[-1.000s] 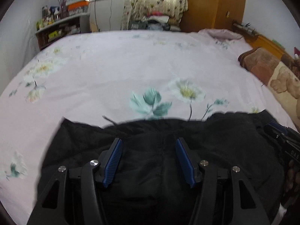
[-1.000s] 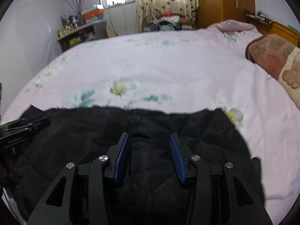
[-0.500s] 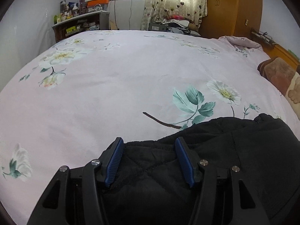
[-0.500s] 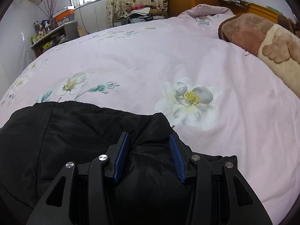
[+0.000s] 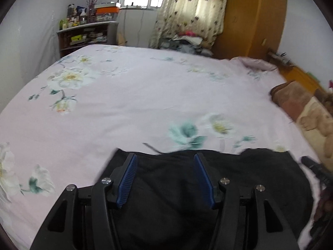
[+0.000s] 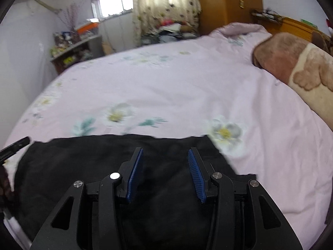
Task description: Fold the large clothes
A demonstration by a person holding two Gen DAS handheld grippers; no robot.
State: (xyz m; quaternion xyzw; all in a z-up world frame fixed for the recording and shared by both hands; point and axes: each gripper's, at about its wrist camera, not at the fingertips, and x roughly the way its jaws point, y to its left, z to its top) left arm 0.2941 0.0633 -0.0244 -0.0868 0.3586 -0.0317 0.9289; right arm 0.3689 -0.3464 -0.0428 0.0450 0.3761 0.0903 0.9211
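Note:
A large black padded garment (image 5: 239,187) lies folded at the near edge of the pink floral bed sheet (image 5: 135,95); it also shows in the right wrist view (image 6: 83,166). My left gripper (image 5: 164,166) is open above the garment's left part, blue pads apart, nothing between them. My right gripper (image 6: 165,160) is open above the garment's right part, also empty. The right gripper's tip shows at the right edge of the left wrist view (image 5: 312,164); the left gripper's tip shows at the left edge of the right wrist view (image 6: 14,145).
A brown and beige blanket (image 6: 295,66) lies along the bed's right side. A shelf with bottles (image 5: 87,31), a window with curtains (image 5: 187,10) and a wooden wardrobe (image 5: 249,16) stand beyond the bed's far edge.
Both grippers stayed open and drew back and up from the garment's outer edges toward its middle. The garment now lies as a flatter, straighter-edged block.

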